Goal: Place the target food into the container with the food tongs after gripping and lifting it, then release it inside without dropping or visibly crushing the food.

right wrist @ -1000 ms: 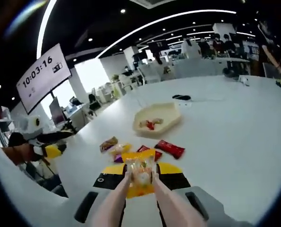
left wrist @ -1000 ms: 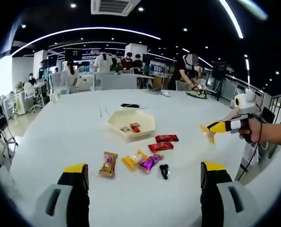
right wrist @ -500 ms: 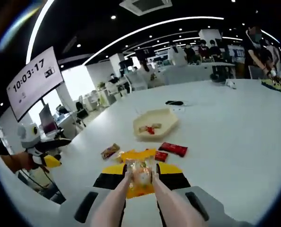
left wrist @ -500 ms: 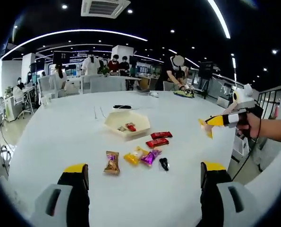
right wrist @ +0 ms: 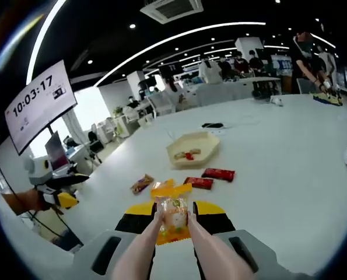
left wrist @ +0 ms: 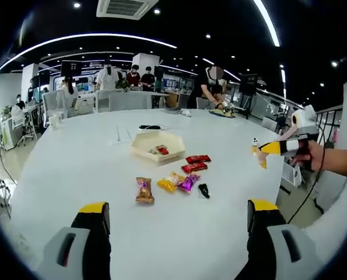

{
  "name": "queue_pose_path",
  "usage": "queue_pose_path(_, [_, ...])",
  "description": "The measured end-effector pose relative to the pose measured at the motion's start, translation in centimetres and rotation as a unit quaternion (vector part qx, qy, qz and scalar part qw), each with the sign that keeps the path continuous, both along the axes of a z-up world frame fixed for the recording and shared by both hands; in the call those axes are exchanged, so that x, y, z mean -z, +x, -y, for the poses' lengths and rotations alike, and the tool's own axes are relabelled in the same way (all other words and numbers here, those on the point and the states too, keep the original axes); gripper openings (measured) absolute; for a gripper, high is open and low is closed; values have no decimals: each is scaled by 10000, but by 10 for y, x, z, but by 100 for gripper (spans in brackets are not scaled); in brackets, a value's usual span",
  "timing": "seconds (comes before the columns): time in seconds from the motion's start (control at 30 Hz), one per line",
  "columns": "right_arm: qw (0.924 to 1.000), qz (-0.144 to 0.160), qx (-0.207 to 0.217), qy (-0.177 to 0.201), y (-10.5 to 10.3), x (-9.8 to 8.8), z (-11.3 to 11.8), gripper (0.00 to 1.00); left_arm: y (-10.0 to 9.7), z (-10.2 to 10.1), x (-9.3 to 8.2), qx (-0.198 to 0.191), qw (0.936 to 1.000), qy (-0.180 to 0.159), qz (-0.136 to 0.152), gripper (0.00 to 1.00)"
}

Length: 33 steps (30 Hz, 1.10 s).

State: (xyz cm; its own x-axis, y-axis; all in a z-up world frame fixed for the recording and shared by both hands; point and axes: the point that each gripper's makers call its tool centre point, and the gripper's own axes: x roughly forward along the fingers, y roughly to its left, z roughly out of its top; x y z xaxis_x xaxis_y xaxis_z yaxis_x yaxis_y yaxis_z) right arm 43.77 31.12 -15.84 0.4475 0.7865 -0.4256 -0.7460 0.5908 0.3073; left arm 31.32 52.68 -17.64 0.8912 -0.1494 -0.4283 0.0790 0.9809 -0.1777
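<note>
Withdrawn further from the table since the earlier frames: both viewpoints pulled back, snack cluster and tray rendered smaller. Wall clock [right wrist: 38, 104] advanced from 10:03:16 to 10:03:17.

Right gripper [right wrist: 174, 217] found pressed together on a pair of food tongs [right wrist: 205, 249], whose pale arms rose from the bottom of the right gripper view. Tong tips closed on a yellow snack packet [right wrist: 172, 213], held aloft, clear of the white table [right wrist: 290, 169]. Same gripper observed from the left gripper view, off the table's far edge [left wrist: 278, 147], gripped by a hand [left wrist: 312, 156].

Left gripper [left wrist: 176, 219] noted with jaws spread wide, holding nothing, hanging above the table.

Hexagonal tray [right wrist: 193, 149] located well beyond the held packet, open side up, with a few small items already inside; also visible in the left gripper view [left wrist: 158, 145]. Loose between tray and grippers: two red bars [left wrist: 195, 163], a purple sweet [left wrist: 188, 182], a brown wrapper [left wrist: 144, 190], a small black object [left wrist: 203, 190].

Packet judged light, soft and crinkly, with a slick film wrapper likely to slide between smooth tong tips. Contents judged crushable. Hold taken across the packet's middle, sealed ends protruding above and below; judged sound, provided pressure stayed modest. Carry to tray not yet done.
</note>
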Motion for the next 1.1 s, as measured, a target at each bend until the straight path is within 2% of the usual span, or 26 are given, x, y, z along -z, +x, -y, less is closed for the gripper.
queue_pose_path(0.07, [9999,-48,101,-22,-1,5,8,24,2,7,12,162,9996,61,-215,98])
queue_pose_path(0.13, [9998,-109,149,4,-1,6,11,24,4,7,14,120,9995,140,-253,97])
queue_pose_path(0.23, [9999,-43,116,-53,6,5,14,24,12,12,10,71,9998,23,-185,98])
queue_pose_path(0.43, [10000,54,-34,6,35,2,23,24,29,19,7,-48,9997,147,-203,99])
queue_pose_path(0.5, [9999,-57,-99,-73,41,4,27,24,36,22,4,-249,9993,83,-260,99])
queue_pose_path(0.53, [9995,162,-243,-129,49,3,30,24,38,24,1,-347,9991,10,-232,99])
queue_pose_path(0.6, [9996,66,-262,-96,57,6,34,24,43,30,-5,-398,9991,-24,-105,99])
queue_pose_path(0.63, [9996,28,-274,-66,60,6,35,24,45,32,-4,-385,9991,27,-162,99])
queue_pose_path(0.67, [9994,38,-348,-33,64,7,37,24,45,28,3,-532,9971,270,-476,99])
queue_pose_path(0.73, [9990,1,-455,-8,68,9,38,24,54,35,-5,-619,9974,213,-290,99])
queue_pose_path(0.93, [9966,-91,-813,76,82,17,40,24,74,55,-11,-847,9952,376,-298,99])
queue_pose_path(0.97, [9961,-139,-870,52,83,19,40,24,74,55,-10,-954,9942,327,-372,99])
queue_pose_path(1.03, [9955,-98,-942,31,86,21,41,24,82,60,-13,-1068,9940,91,-219,99])
queue_pose_path(1.1, [9943,-221,-1033,148,87,22,41,24,79,57,-6,-1193,9916,87,-491,99])
